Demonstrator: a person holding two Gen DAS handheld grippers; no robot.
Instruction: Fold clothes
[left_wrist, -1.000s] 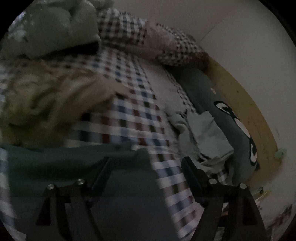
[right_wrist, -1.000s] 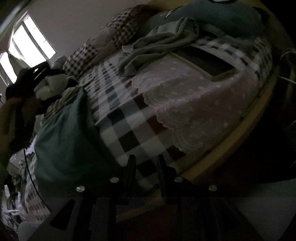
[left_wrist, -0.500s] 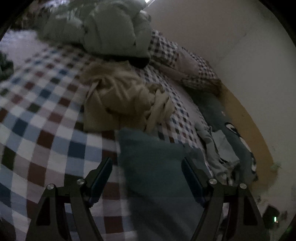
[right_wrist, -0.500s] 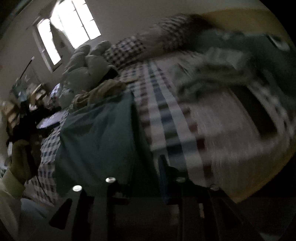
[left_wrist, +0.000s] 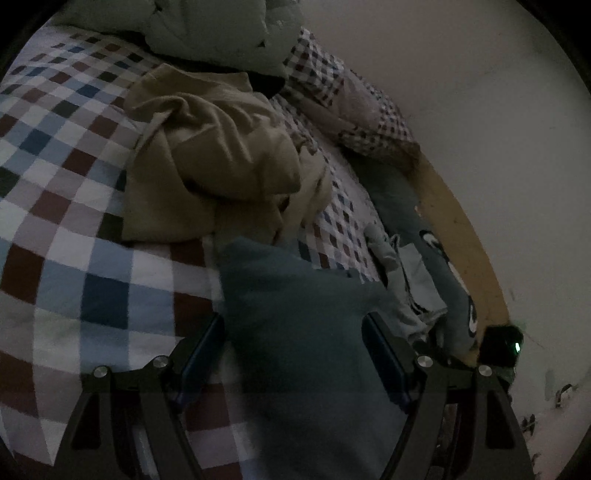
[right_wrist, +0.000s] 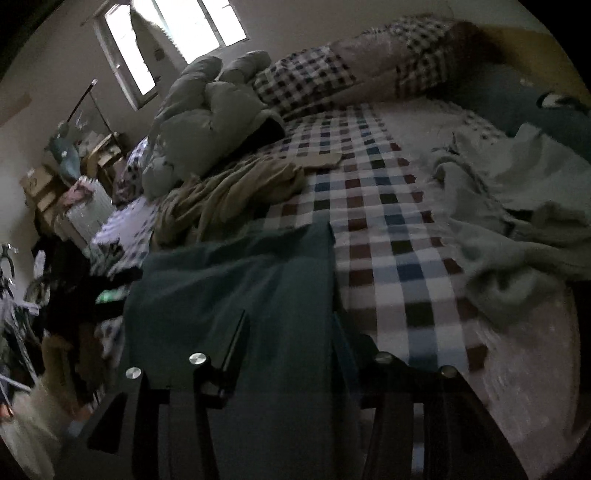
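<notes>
Right gripper (right_wrist: 288, 343), low in its wrist view: jaws partway apart and opening, w/ the teal cloth (right_wrist: 236, 295) lying between and under them; no pad looks pressed on it, so it seems let go, though the dim light leaves some doubt. Left gripper (left_wrist: 293, 347): jaws wide, straddling the same teal cloth (left_wrist: 306, 332) from the other side, not squeezing it.

The teal cloth lies as a flat rectangle on the checked bedspread (right_wrist: 388, 236), its near end toward the bed's edge. Just beyond it sits a crumpled tan garment (left_wrist: 218, 162), touching or nearly touching its far edge. Further back, a puffy grey-green duvet (right_wrist: 207, 122) and checked pillows (right_wrist: 332, 70). On the right-hand side of the right wrist view, a pale grey garment (right_wrist: 517, 229) lies loose.

Risks, as judged:
- Fold may spring open once released, since nothing weighs it down.
- A jaw tip could snag the fabric on withdrawal and drag the fold askew.
- Cloth near the edge may slide off.
- Reaching for the tan garment could rumple the teal one, they're so close.
</notes>
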